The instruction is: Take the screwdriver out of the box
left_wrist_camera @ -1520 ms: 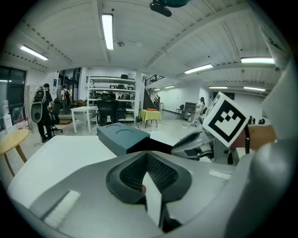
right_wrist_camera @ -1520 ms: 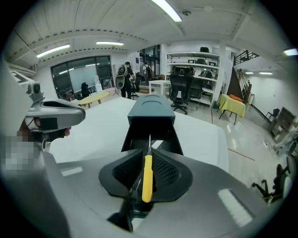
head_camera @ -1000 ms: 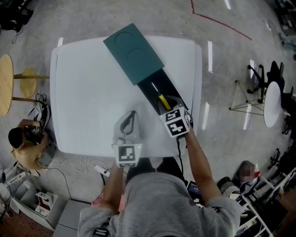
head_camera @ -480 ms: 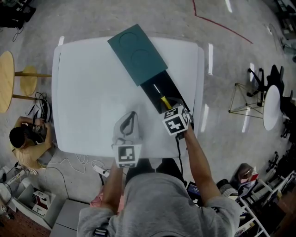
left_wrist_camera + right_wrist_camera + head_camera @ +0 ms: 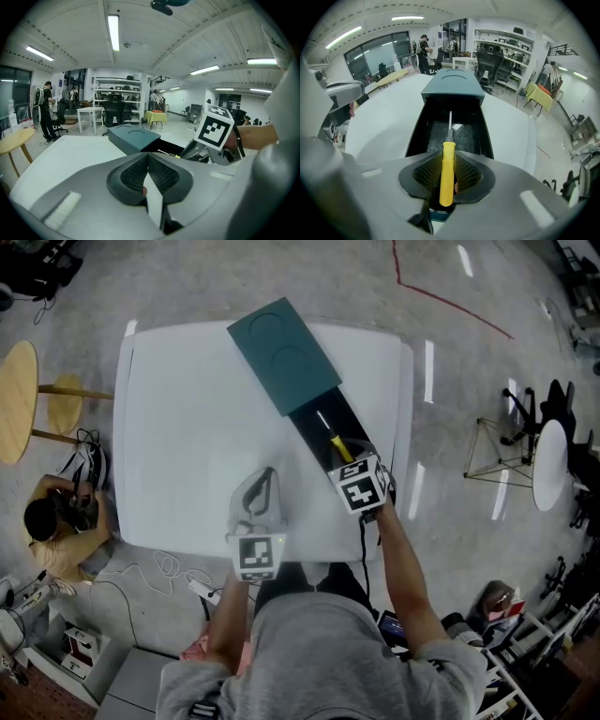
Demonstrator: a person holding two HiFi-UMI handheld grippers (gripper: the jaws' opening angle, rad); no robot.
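- Grasp step: the right gripper [image 5: 446,177] had just been closing its fingers and clamped the yellow handle of the screwdriver [image 5: 448,154], which lay in the open box [image 5: 417,131] on the counter [image 5: 379,117].
- The next move would call for a lift clear of the box walls.
- The left gripper [image 5: 147,159] had its fingers together, empty.
- No legible writing was visible.

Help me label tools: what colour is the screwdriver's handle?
The screwdriver handle is yellow; the right gripper view shows it best.

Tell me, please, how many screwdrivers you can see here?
1: the yellow-handled screwdriver is in the open black box, the right claw having just closed on its handle. More may be hidden under the teal lid.
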